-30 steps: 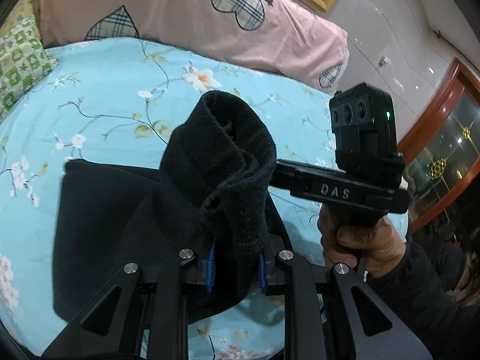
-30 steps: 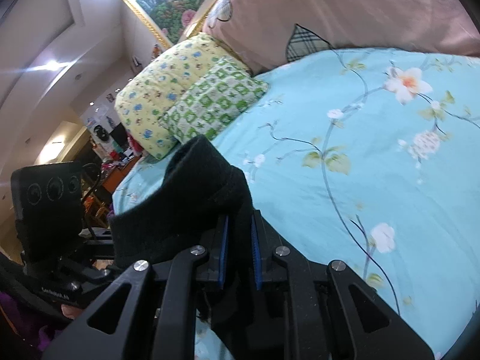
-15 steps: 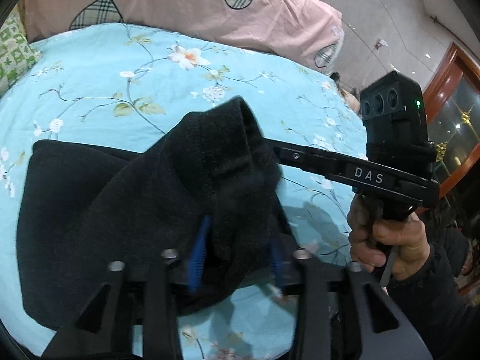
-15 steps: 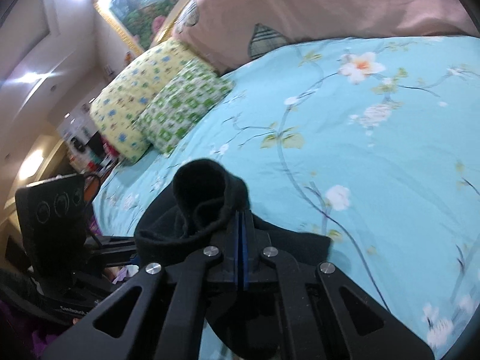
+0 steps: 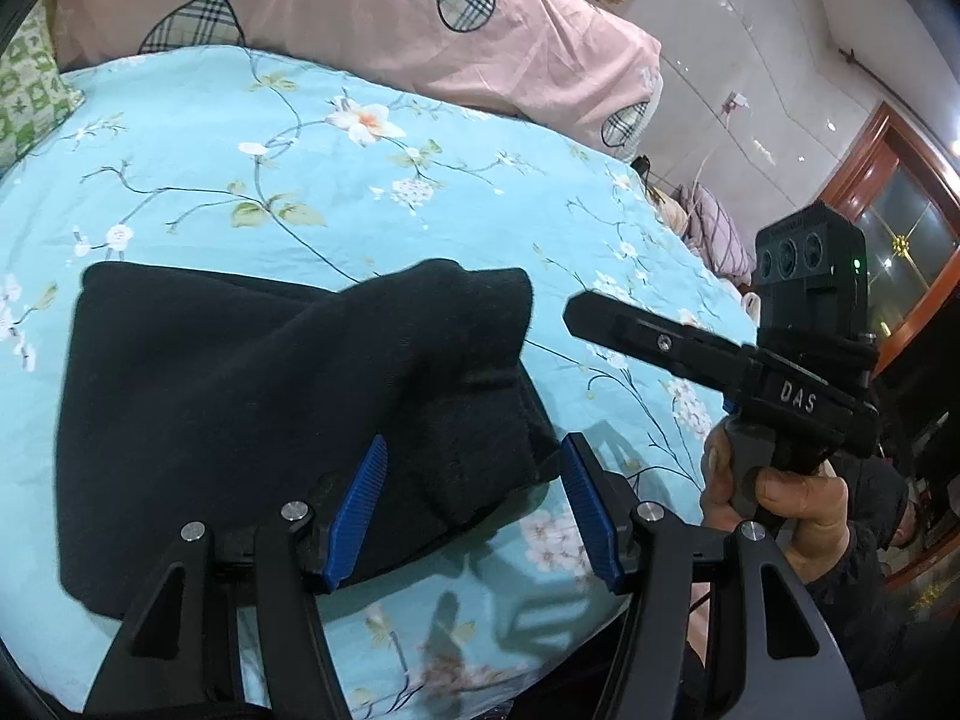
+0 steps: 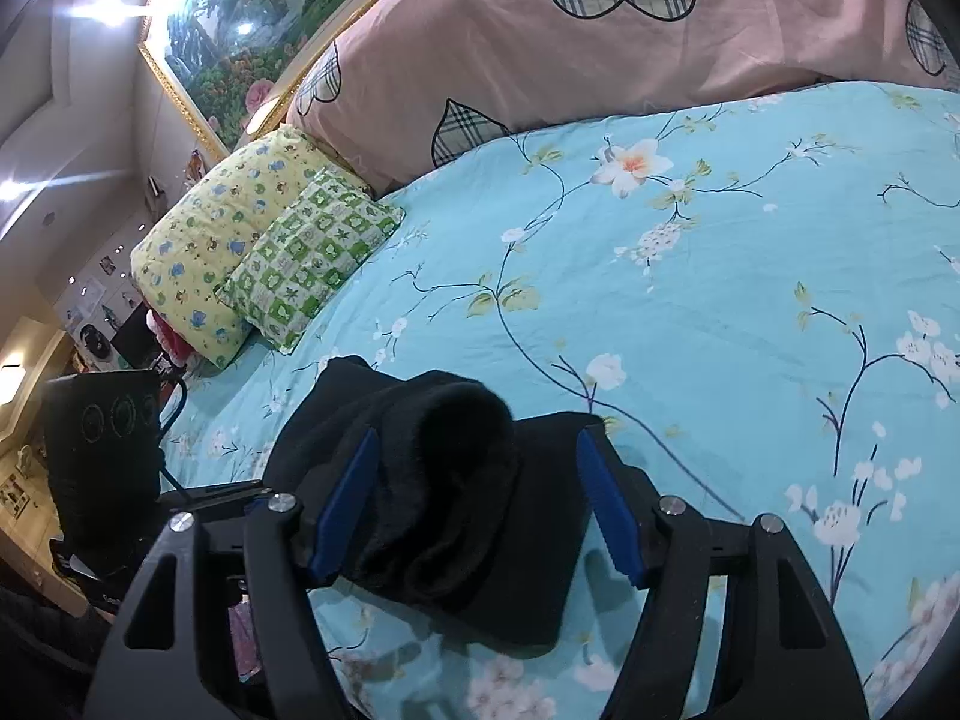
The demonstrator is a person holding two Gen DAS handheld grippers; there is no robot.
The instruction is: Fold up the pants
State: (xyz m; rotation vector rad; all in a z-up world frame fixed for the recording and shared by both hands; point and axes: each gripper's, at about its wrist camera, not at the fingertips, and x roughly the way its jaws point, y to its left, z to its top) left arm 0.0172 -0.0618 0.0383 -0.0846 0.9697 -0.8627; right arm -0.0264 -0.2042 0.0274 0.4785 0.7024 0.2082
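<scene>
- Lying folded on the light blue floral bedsheet (image 5: pixel 252 138), the black fleece pants (image 5: pixel 240 396) form a thick, soft bundle near the bed's front edge, with a rumpled upper flap heaped over a flatter layer beneath.
- Left of the pants, at the bed's far left side, a green-and-white checked pillow (image 6: pixel 309 261) leans against a yellow pillow with blue print (image 6: pixel 207 252).
- Behind the pants, along the head of the bed, runs a long pink quilt with plaid hearts (image 5: pixel 372 18).
- The left tool (image 5: pixel 474 504) stands wide open over the near edge of the pants; its blue ribbed pads (image 5: pixel 360 507) straddle the rumpled flap without pinching it, and the fabric sits loose between them.
- The right tool (image 6: pixel 477 504) is likewise spread wide; a rolled lump of the black fleece rests in the gap, close to the left pad, and nothing is gripped.
- In the left wrist view, the right tool is seen from the side to the right of the pants, apart from the fabric, with the person's right hand (image 5: pixel 774 486) wrapped around its handle.
- Right of the pants, beyond the bed's edge, a reddish wooden cabinet with glass doors (image 5: pixel 900 192) stands against the wall.
</scene>
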